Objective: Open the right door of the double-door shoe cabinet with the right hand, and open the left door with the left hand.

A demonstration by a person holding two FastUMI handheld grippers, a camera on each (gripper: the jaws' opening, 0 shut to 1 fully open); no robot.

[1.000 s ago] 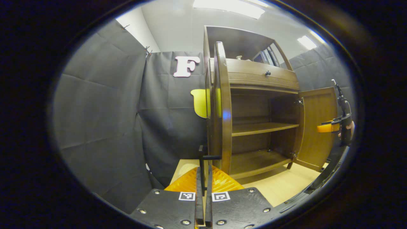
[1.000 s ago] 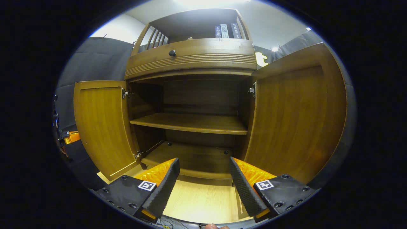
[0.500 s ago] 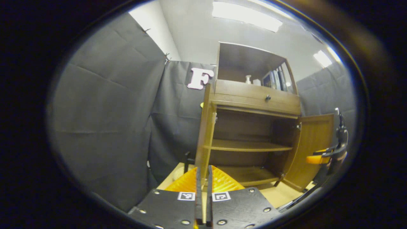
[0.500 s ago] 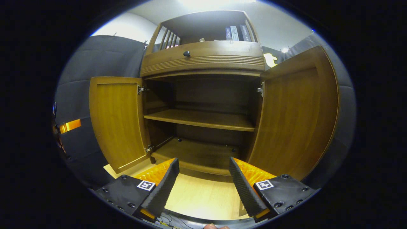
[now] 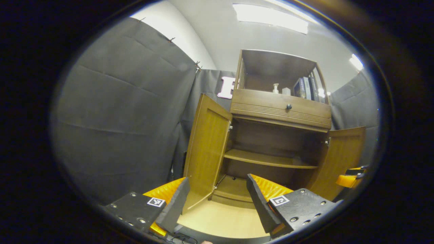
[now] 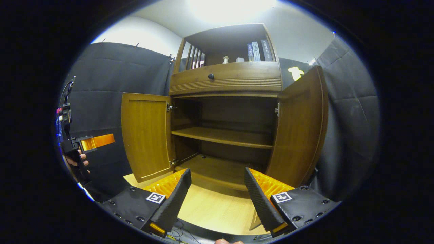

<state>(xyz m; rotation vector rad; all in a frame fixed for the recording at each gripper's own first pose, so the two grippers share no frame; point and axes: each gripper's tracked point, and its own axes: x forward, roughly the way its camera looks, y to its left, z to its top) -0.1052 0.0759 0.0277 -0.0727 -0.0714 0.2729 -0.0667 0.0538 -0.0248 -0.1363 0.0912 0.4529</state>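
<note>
Each gripper has black finger mounts with silver screws. Each mount bears a small square black-and-white marker. The inner faces are ribbed.

The shoe cabinet is standing upright against the booth's back wall on a pale wooden floor, brown wood throughout, and both of its lower doors are hanging wide open. The left door is swinging out flat toward the left, its lighter inner panel facing forward; the right door is angling outward on the other side. Between them the dark interior is showing, with one middle shelf running across and the bottom board lying bare below it.
</note>
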